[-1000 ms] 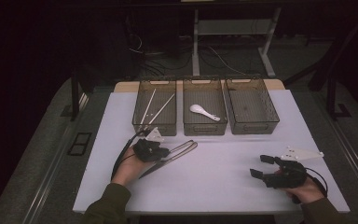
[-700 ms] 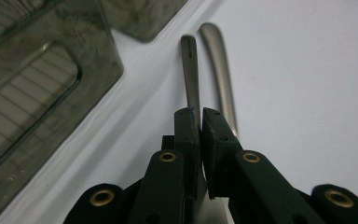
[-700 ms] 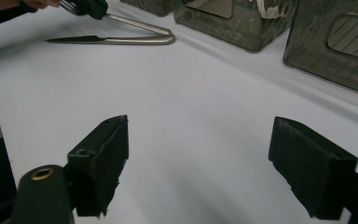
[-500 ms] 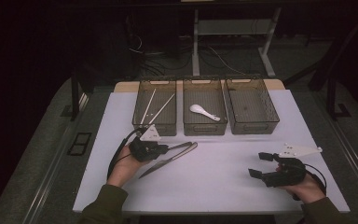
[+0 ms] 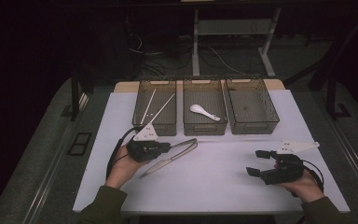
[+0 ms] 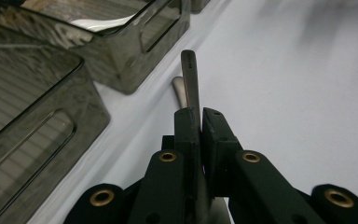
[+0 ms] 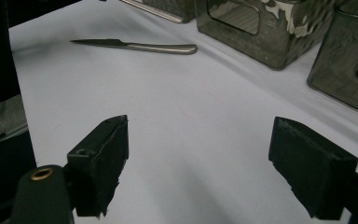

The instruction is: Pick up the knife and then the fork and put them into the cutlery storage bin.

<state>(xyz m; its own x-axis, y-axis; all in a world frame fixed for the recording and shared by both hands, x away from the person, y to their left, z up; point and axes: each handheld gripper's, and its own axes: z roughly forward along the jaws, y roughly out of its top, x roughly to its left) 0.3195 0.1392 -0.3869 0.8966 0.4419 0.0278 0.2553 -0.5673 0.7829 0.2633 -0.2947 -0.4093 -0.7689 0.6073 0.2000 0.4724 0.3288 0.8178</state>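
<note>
My left gripper [image 5: 167, 147] [image 6: 200, 113] is shut on the handle of a slim metal utensil [image 5: 185, 143] [image 6: 189, 74], which sticks out to the right, slightly above the white table [image 5: 214, 191]. A table knife [image 5: 162, 166] [image 7: 135, 45] lies flat just under and in front of it. My right gripper [image 5: 257, 162] [image 7: 198, 163] hovers low at the front right, open with nothing between its fingers; its jaws have just widened a little.
Three dark see-through bins stand in a row at the back: the left bin [image 5: 140, 122] holds chopsticks [image 5: 154, 109], the middle bin [image 5: 206, 128] a white spoon [image 5: 204, 112], the right bin [image 5: 275, 119] nothing. Bare table lies between the hands.
The left hand has risen slightly with the utensil in its jaws. The knife stays on the table. The right hand has barely moved.
</note>
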